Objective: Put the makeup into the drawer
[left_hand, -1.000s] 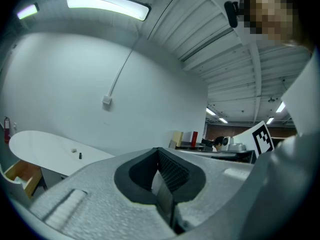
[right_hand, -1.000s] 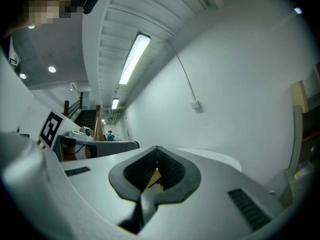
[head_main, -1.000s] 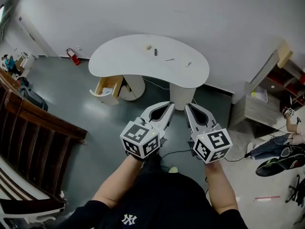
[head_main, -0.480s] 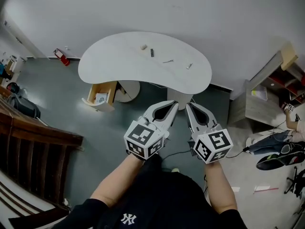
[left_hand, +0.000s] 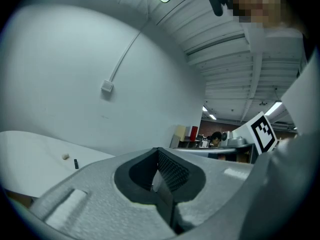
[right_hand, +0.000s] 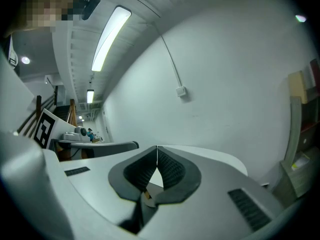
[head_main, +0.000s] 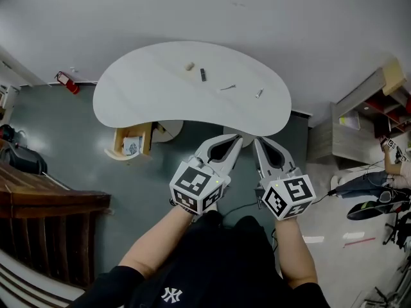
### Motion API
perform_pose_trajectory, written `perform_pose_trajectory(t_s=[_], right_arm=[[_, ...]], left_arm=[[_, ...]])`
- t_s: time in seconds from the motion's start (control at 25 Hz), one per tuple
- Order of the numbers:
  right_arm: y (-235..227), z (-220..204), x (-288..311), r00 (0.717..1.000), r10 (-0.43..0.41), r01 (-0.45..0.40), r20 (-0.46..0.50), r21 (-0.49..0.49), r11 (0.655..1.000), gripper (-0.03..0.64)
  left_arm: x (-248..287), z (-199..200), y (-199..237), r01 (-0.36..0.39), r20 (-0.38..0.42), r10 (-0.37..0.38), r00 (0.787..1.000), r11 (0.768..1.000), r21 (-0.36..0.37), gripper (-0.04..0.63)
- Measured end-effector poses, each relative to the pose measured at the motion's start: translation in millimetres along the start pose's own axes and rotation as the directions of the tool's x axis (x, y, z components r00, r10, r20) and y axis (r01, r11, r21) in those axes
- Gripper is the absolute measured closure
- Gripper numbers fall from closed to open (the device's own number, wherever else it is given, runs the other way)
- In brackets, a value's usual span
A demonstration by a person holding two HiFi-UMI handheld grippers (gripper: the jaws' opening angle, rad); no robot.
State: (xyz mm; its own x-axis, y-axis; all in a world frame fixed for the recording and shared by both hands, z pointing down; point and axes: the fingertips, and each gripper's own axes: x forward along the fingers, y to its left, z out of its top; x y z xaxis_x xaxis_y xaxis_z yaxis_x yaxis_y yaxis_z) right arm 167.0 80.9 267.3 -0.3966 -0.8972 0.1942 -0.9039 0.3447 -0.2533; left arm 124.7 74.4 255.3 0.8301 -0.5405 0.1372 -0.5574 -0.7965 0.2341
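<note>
While both jaw pairs sit closed and empty, left gripper (head_main: pixel 236 140) and right gripper (head_main: pixel 258 142) hang side by side. Open drawer (head_main: pixel 131 145) off left of left gripper, under table (head_main: pixel 141 88). Makeup (head_main: pixel 203 75) well ahead of tips, scattered mid-table: small, likely light, stiff, roll-prone; pinch across middles.

A white kidney-shaped table (head_main: pixel 148 101) stands by a plain white wall (head_main: pixel 192 5) on a grey-green floor (head_main: pixel 58 140), a dark wooden railing (head_main: pixel 45 201) at its left and a strip light (right_hand: pixel 111 34) overhead.
</note>
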Motion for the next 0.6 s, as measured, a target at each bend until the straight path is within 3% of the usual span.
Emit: perform_pose_trajectory(t_s=[0.32, 0.6], right_arm=[[-23.9, -2.6, 28.4, 0.998, -0.057, 0.057, -0.034, 0.010, 0.998, 0.601], [-67.8, -3.5, 74.5, 0.998, -0.037, 0.039, -0.058, 0.031, 0.999, 0.601]], left_arm=[[28.8, -6.5, 27.4, 0.040, -0.002, -0.040, 0.999, 0.998, -0.043, 0.586], [76.9, -10.5, 55.4, 0.031, -0.007, -0.031, 0.999, 0.999, -0.025, 0.586]])
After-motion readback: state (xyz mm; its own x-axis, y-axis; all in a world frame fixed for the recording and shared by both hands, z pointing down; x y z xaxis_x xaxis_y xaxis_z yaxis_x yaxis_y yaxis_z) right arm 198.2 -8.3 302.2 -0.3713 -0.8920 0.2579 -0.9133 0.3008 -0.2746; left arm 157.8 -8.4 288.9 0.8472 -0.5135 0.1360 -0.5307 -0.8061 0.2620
